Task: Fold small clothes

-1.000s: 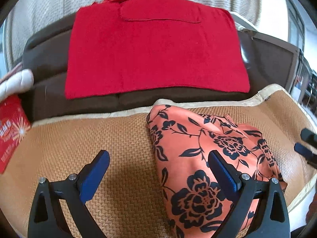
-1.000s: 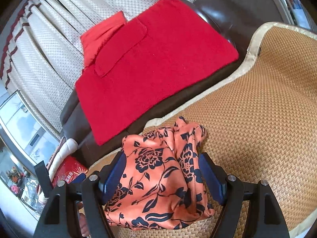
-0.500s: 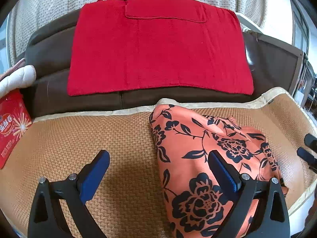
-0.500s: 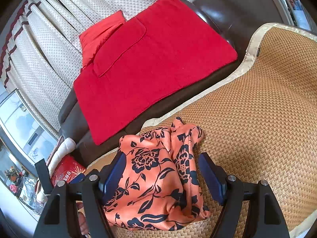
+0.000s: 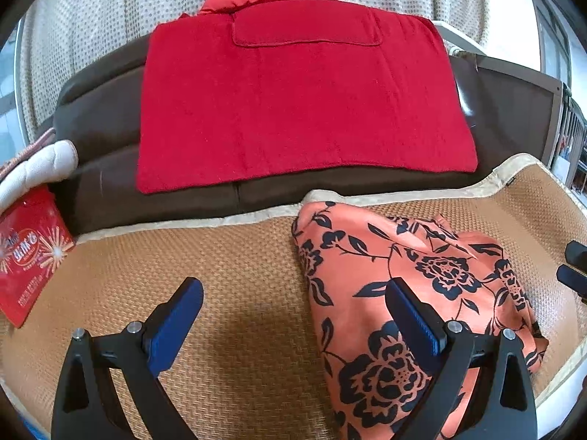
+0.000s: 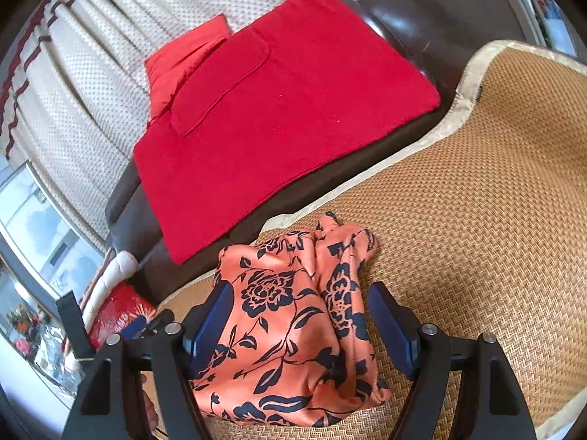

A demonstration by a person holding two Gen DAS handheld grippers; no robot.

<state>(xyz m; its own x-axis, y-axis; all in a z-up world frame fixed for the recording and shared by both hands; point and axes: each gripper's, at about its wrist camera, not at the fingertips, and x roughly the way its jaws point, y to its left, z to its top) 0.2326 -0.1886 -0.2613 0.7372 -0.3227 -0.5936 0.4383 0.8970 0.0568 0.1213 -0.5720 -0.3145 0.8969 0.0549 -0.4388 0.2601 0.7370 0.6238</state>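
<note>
An orange garment with a black flower print (image 5: 414, 282) lies bunched on the woven mat (image 5: 227, 293). It also shows in the right wrist view (image 6: 293, 326). My left gripper (image 5: 293, 304) is open and empty above the mat, its right finger over the garment's left part. My right gripper (image 6: 301, 315) is open and empty, its fingers on either side of the garment and above it. The right gripper's tips show at the right edge of the left wrist view (image 5: 574, 264).
A red towel (image 5: 301, 99) drapes over the brown sofa back (image 5: 95, 110) behind the mat. A red packet (image 5: 29, 253) and a white cushion (image 5: 36, 168) lie at the left. A dotted curtain (image 6: 91, 84) hangs behind the sofa.
Both grippers have drawn back and lifted slightly from the garment, so it sits lower and smaller in both views. The garment has not moved.
</note>
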